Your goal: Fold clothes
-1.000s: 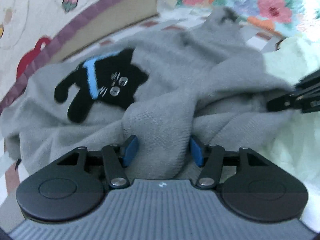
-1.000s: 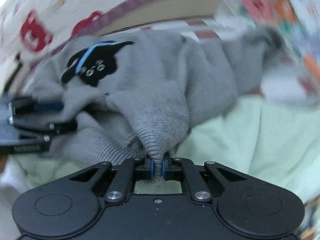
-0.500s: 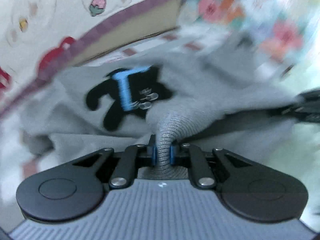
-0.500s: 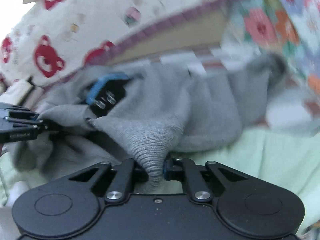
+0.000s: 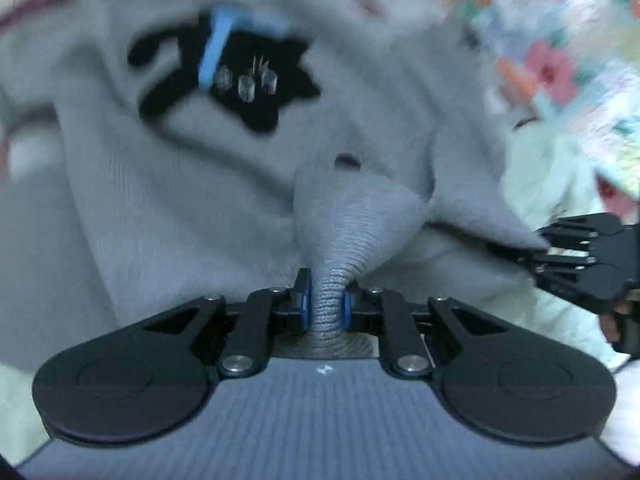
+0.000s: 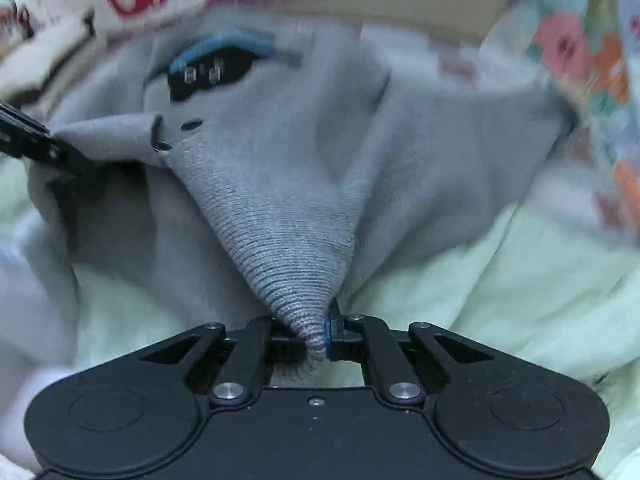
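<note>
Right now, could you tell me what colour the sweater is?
The sweater is grey, clearest in the right wrist view.

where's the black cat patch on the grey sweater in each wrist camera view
Left wrist: cat patch upper left of centre, on the sweater.
Right wrist: cat patch upper left, partly folded under.
Shared landmark: the blue stripe across the patch.
</note>
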`<state>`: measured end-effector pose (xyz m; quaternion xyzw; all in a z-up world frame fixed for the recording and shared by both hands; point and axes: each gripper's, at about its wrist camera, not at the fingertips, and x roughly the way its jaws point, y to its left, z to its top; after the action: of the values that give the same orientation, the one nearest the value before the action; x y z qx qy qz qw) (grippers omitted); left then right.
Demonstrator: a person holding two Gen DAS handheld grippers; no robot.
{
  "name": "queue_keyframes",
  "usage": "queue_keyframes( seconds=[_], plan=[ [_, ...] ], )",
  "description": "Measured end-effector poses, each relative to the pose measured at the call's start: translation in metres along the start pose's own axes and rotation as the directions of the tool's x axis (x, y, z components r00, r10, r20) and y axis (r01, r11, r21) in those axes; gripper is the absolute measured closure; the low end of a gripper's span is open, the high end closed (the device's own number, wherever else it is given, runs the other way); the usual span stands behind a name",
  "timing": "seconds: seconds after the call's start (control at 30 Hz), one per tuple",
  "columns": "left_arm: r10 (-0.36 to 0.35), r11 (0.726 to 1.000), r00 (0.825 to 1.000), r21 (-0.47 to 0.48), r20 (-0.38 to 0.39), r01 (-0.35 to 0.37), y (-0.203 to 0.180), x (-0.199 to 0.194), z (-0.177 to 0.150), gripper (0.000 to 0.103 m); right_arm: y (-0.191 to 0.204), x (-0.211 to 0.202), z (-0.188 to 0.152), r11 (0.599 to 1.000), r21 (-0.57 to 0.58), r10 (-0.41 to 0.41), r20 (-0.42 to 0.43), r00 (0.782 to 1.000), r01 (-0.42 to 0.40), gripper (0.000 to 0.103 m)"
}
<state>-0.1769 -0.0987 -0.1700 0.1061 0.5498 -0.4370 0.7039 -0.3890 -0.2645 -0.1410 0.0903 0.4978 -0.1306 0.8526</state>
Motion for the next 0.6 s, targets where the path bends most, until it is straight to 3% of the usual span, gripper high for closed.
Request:
queue_keyframes(
  seconds=[0.13,0.2,0.23,0.37,0.47,0.53,0.6],
  plan=[
    [-0.054,0.995,0.998,-0.081,0.034,0.057,0.011,-0.003,0.000,0.075,0.001,-0.015,0.006,0.999,-0.023,0.031,0.035,0.999,-0.030,0.080],
    [-0.094,0.989,0.994,-0.105,0.062,0.101,0.019,-0.016,0.002,0.067,-0.004,-0.029,0.009,0.995,-0.015,0.095,0.056,0.994,-0.094,0.075],
    [-0.106,0.987,0.991,-0.116,0.078,0.114,0.025,-0.025,0.004,0.065,-0.010,-0.035,0.012,0.989,0.008,0.148,0.072,0.986,-0.149,0.069],
    [-0.126,0.969,0.976,-0.190,0.177,0.160,0.046,-0.069,-0.005,0.058,-0.031,-0.058,0.023,0.943,0.127,0.282,0.191,0.940,-0.308,0.067],
    [-0.060,0.955,0.966,-0.266,0.251,0.128,0.072,-0.104,-0.018,0.055,-0.040,-0.065,0.038,0.906,0.194,0.310,0.296,0.903,-0.375,0.066],
    [0.047,0.940,0.961,-0.339,0.271,0.049,0.097,-0.125,-0.032,0.055,-0.035,-0.063,0.048,0.897,0.179,0.337,0.312,0.888,-0.403,0.066],
    [0.173,0.884,0.948,-0.467,0.266,-0.030,0.130,-0.139,-0.046,0.054,-0.018,-0.051,0.065,0.910,0.110,0.357,0.284,0.890,-0.401,0.066]
  ],
)
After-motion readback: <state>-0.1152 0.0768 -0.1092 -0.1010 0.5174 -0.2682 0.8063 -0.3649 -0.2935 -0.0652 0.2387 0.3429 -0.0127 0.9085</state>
